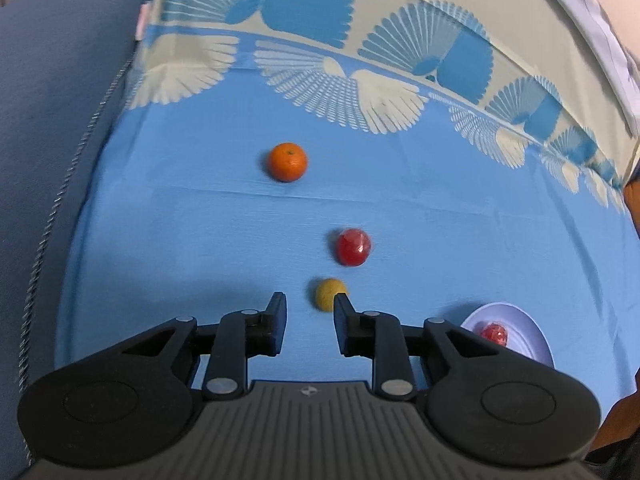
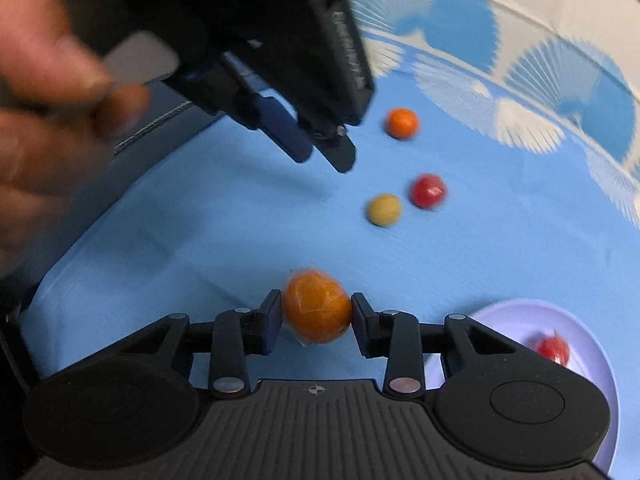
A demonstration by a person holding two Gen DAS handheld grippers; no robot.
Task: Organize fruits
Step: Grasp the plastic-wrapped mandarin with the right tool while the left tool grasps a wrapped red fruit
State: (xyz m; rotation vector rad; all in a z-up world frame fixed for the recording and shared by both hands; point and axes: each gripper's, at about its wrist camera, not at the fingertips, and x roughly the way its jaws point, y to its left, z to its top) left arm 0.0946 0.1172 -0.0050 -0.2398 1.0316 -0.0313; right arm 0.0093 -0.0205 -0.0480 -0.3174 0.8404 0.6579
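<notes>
The right claw (image 2: 316, 312) squeezes a wrapped orange fruit (image 2: 316, 308) between its two pads, just left of the white plate (image 2: 592, 360). One red fruit (image 2: 554, 350) already sits on the plate. The wrap looks slippery, so the fruit might pop out and roll off the blue cloth (image 1: 200, 240). The left claw (image 1: 310, 320) is partly open and holds nothing. Its tip is near the yellow fruit (image 1: 329, 293) and could knock it away.

One fruit (image 1: 494, 334) in plate (image 1: 532, 328)
</notes>
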